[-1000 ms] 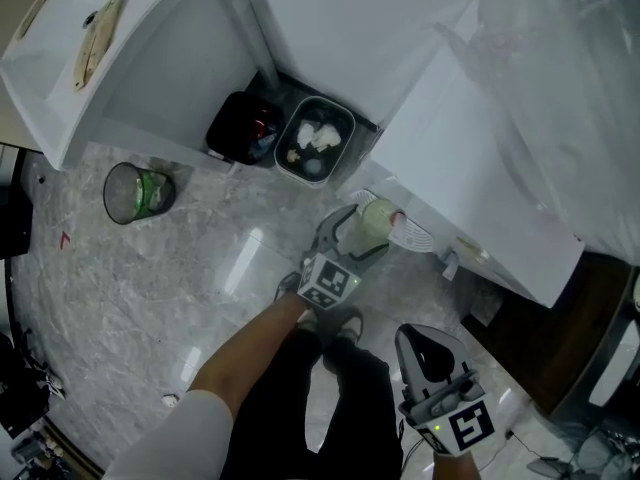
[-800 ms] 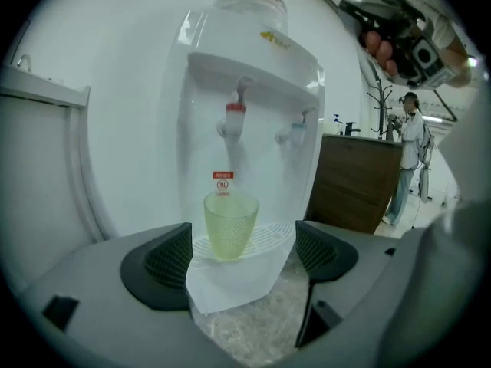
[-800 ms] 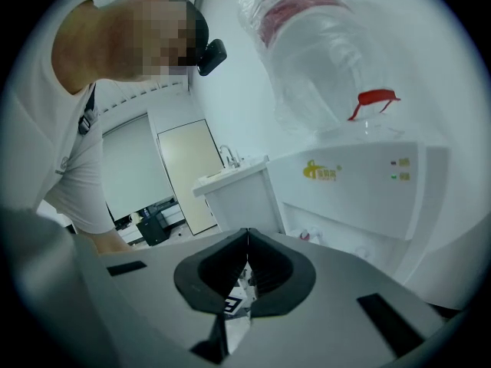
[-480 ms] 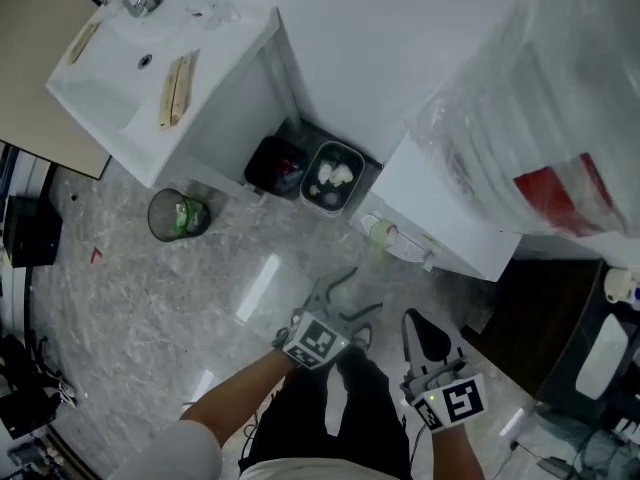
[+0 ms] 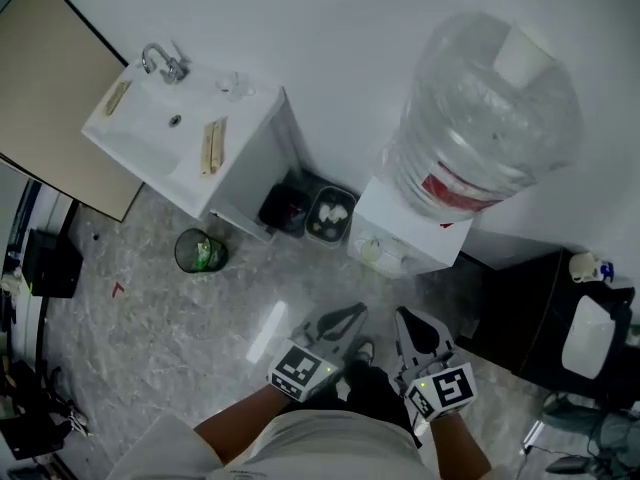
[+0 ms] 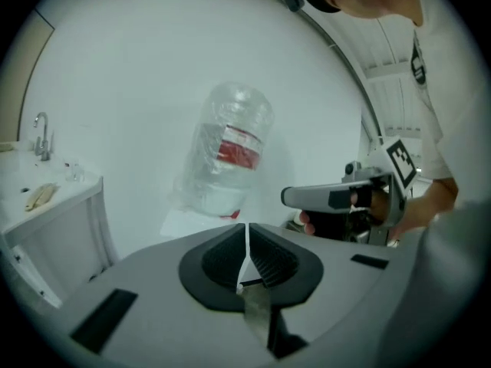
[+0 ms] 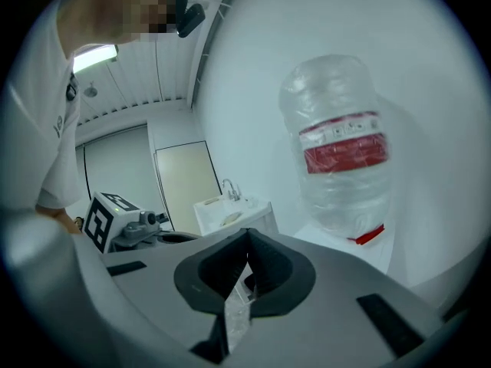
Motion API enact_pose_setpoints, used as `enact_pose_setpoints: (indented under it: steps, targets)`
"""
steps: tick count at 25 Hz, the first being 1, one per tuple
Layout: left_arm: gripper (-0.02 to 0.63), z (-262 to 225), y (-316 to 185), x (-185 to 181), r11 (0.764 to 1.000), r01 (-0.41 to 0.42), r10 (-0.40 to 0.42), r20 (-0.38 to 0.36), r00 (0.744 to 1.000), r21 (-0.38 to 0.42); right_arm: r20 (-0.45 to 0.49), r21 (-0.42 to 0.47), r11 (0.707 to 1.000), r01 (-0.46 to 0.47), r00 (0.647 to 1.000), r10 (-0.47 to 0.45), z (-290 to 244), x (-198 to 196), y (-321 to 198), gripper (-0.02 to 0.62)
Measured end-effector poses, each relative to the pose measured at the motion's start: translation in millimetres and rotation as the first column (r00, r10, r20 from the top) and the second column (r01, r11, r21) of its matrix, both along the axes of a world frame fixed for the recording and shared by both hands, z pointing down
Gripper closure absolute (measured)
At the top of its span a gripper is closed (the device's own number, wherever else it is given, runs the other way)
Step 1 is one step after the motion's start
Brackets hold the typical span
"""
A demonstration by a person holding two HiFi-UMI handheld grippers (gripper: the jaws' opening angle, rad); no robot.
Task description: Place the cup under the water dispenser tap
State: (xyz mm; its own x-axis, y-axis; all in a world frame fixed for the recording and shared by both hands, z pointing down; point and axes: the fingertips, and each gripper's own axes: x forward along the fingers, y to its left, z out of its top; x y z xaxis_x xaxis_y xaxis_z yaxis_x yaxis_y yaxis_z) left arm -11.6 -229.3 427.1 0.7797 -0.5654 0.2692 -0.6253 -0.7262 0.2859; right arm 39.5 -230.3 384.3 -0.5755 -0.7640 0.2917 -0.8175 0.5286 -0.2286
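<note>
A pale green cup point(image 5: 377, 252) stands at the front of the white water dispenser point(image 5: 420, 230), below its big clear bottle point(image 5: 480, 108); the tap itself is too small to make out. Both grippers hang well back from it, close to the person's body. My left gripper point(image 5: 352, 316) is shut: its jaws have just been closing and its pads point(image 6: 246, 228) meet with nothing between them. My right gripper point(image 5: 408, 318) is also shut and empty, its pads point(image 7: 247, 234) touching. Each gripper view looks toward the bottle point(image 6: 226, 156) point(image 7: 341, 152) from a distance.
A white sink unit point(image 5: 170, 133) stands at the left wall, with two small bins point(image 5: 330, 213) between it and the dispenser. A mesh wastebasket point(image 5: 202, 251) sits on the marble floor. A dark cabinet point(image 5: 530, 318) is at the right.
The left gripper let go of the cup, which stays at the dispenser, then drew back, rose and shut its jaws. The right gripper rose too. The head view now takes in much more of the room.
</note>
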Motion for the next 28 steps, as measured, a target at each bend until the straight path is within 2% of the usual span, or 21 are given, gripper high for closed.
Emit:
enact_pose_setpoints:
  steps: [5,10,17,28]
  targets:
    - [0.601,-64,22,7,1.0,0.005,-0.005,-0.023,1.0,0.019,-0.014,0.03,0.999,-0.017,1.0,0.017,-41,-5,22,0.58]
    - [0.601,-92,33,3,0.999,0.023,-0.022,-0.036,0.999,0.036,-0.026,0.053,0.998,-0.039,0.999,0.04,-56,-9,41,0.58]
    - [0.601,-100,41,4,0.998,-0.002,0.004,-0.032,0.999,0.063,-0.043,0.089,0.994,-0.06,0.997,0.064,-71,-6,45,0.58]
    - [0.601,-101,46,6,0.997,-0.034,0.037,-0.043,0.998,0.076,-0.049,0.087,0.991,-0.105,0.993,0.109,-71,-2,48,0.58]
